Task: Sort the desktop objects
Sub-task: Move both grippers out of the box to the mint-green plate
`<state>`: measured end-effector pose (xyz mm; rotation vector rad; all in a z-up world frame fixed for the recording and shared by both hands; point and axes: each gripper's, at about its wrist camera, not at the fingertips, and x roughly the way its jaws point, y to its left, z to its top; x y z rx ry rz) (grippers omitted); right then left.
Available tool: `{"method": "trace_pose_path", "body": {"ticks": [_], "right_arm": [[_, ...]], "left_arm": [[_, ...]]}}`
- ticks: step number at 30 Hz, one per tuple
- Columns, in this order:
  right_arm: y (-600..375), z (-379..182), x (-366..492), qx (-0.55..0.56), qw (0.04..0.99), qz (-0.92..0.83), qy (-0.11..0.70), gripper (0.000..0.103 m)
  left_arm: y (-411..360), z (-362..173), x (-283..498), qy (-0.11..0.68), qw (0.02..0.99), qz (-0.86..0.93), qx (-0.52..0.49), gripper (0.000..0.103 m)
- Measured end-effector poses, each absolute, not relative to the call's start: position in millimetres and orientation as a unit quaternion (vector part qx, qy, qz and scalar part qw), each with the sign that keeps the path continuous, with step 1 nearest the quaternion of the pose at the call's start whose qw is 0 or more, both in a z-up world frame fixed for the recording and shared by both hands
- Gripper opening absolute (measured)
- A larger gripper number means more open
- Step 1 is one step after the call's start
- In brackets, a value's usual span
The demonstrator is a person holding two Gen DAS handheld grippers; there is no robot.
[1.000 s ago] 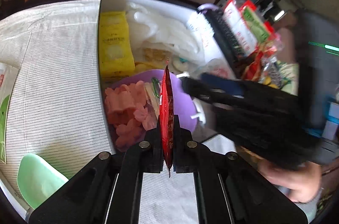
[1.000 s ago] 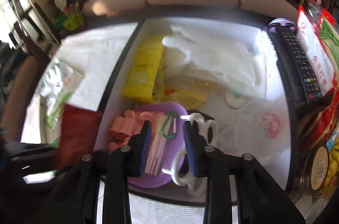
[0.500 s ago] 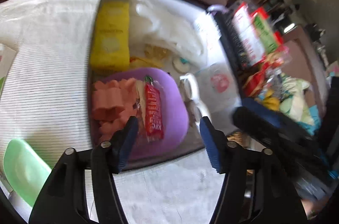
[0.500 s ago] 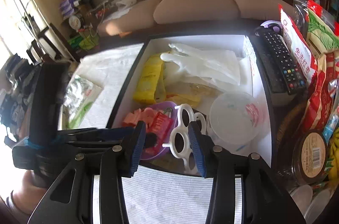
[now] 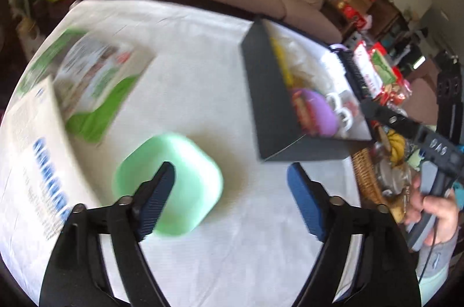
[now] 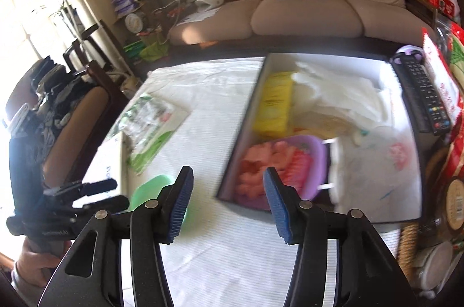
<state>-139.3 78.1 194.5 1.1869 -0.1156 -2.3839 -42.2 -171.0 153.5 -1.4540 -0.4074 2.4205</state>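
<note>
Left gripper (image 5: 230, 185): jaws opening, nothing between; hovers over green dish (image 5: 168, 185) on tablecloth (image 5: 203, 75)
Right gripper (image 6: 226, 199): jaws opening, empty
Risk: left finger may clip dish rim, skidding it
Red packet (image 5: 301, 109): rests in purple bowl (image 5: 322, 112), inside box (image 5: 266, 92)

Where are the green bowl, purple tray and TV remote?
green bowl (image 5: 200, 173), left wrist view, inner floor.
purple tray (image 6: 314, 162), right wrist view, bare right side.
TV remote (image 6: 426, 95), right wrist view, keypad middle.
</note>
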Motion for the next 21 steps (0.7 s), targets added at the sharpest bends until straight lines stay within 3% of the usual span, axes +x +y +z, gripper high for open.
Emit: {"method": "trace_pose_path", "body": {"ticks": [1, 5, 12, 16, 21], "right_arm": [[70.1, 193.2, -134.6, 0.432, 0.240, -0.869, -0.043, 0.063], [34.5, 185.3, -114.6, 0.432, 0.268, -0.860, -0.043, 0.079], [-49.1, 152.6, -86.9, 0.452, 0.315, -0.834, -0.022, 0.079], [-93.2, 127.8, -79.9, 0.458, 0.316, -0.831, 0.000, 0.079], [-136.0, 96.8, -80.4, 0.469, 0.338, -0.816, -0.032, 0.079]], "left_arm": [[-186.9, 149.0, -33.4, -0.143, 0.135, 0.840, -0.505, 0.100], [-251.2, 132.5, -4.1, -0.179, 0.095, 0.844, -0.496, 0.103], [-383.6, 83.0, 35.6, -0.314, -0.022, 0.827, -0.467, 0.103], [-406.1, 56.5, 38.9, -0.349, -0.028, 0.812, -0.466, 0.103], [-422.8, 28.7, 39.3, -0.395, -0.012, 0.794, -0.461, 0.103]]}}
